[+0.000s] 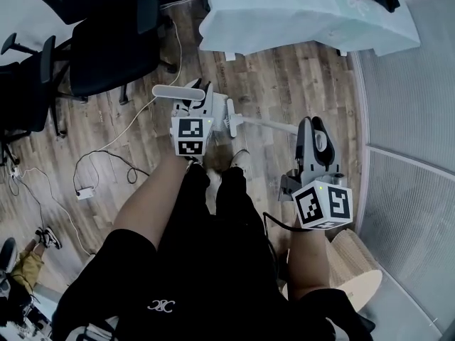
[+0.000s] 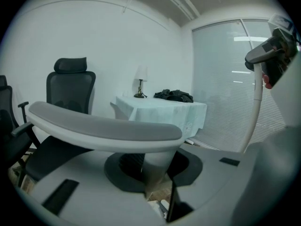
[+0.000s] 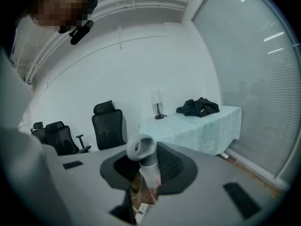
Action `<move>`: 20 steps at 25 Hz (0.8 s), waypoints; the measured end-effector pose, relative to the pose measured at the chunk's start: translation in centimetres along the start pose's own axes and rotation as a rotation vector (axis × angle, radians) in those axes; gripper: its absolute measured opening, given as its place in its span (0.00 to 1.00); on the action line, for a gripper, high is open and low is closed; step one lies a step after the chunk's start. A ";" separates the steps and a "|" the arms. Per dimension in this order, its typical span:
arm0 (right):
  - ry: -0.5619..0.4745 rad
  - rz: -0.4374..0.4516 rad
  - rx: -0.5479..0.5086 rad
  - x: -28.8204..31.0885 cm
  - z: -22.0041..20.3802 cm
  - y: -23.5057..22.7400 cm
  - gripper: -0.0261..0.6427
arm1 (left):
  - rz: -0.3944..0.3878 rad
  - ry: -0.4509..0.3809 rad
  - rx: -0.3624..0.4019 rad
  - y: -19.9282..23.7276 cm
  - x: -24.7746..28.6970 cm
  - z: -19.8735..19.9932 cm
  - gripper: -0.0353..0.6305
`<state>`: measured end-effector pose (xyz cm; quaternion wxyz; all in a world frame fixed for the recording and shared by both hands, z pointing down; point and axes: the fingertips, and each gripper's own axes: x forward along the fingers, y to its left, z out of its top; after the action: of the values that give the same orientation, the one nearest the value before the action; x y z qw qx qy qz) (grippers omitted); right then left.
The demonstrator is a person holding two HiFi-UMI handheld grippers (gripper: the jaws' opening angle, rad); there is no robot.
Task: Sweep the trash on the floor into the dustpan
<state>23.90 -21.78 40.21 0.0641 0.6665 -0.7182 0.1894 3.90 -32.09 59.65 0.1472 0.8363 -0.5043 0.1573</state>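
Pre-sweep step, judged: both tools are gripped and held up, and no sweeping contact is seen. The left gripper (image 1: 193, 99) is clamped shut on a wide grey-white handle (image 2: 104, 128), which lies crosswise between the jaws. It is taken to be the dustpan's grip, but the pan itself is hidden below the gripper and not confirmed. The right gripper (image 1: 313, 139) is closed on a white pole (image 3: 146, 166), with the pole's looped end sticking out just past the jaws; this is taken to be the broom. In the head view the pole is seen slanting from the right gripper towards the left gripper, and its lower end is not made out. The trash is not found in any view. Only bare wooden floor (image 1: 284, 84), loose cables (image 1: 106, 163), black office chairs (image 1: 99, 45) and a cloth-covered table (image 1: 298, 13) are shown ahead of the person's feet. Sweeping is therefore judged not yet begun. Next, the trash must be located and the pan set flat on the floor just beside it. The broom head is then to be lowered behind the trash and drawn towards the pan mouth. Both grips should be kept firm so the handles are not twisted.
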 end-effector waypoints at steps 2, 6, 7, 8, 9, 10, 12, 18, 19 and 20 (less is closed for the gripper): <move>-0.004 -0.025 -0.022 -1.1 0.0 -1.1 0.18 | 0.000 0.005 0.001 -0.1 -0.1 -0.1 0.18; -0.007 -0.097 -0.034 -3.3 -0.3 -4.2 0.18 | -0.002 0.008 -0.004 -0.3 -0.1 -0.1 0.18; -0.009 -0.116 -0.035 -3.9 -0.3 -5.0 0.18 | -0.002 0.008 -0.005 -0.4 0.0 -0.1 0.18; -0.013 -0.133 -0.037 -4.4 -0.2 -5.8 0.18 | -0.003 0.008 -0.005 -0.5 0.0 0.0 0.18; -0.017 -0.148 -0.040 -4.9 -0.2 -6.4 0.18 | -0.003 0.009 -0.003 -0.5 0.1 0.0 0.18; -0.019 -0.160 -0.045 -5.2 -0.2 -6.9 0.18 | -0.004 0.010 -0.002 -0.5 0.1 0.1 0.18; -0.018 -0.172 -0.063 -5.7 -0.4 -7.2 0.18 | -0.006 0.010 0.000 -0.6 0.1 0.1 0.18; 0.066 -0.139 -0.148 -4.3 -4.0 -5.5 0.18 | -0.008 0.008 0.001 -1.1 -0.3 0.0 0.18; 0.081 -0.129 -0.157 -3.8 -4.6 -4.9 0.18 | -0.010 0.006 0.001 -1.2 -0.2 0.0 0.18; 0.089 -0.116 -0.164 -3.2 -5.0 -4.0 0.18 | -0.012 0.005 -0.001 -1.2 -0.2 0.1 0.18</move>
<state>27.37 -17.12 44.48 0.1611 0.6905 -0.6878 0.1555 4.88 -31.42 59.41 0.1496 0.8389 -0.4988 0.1581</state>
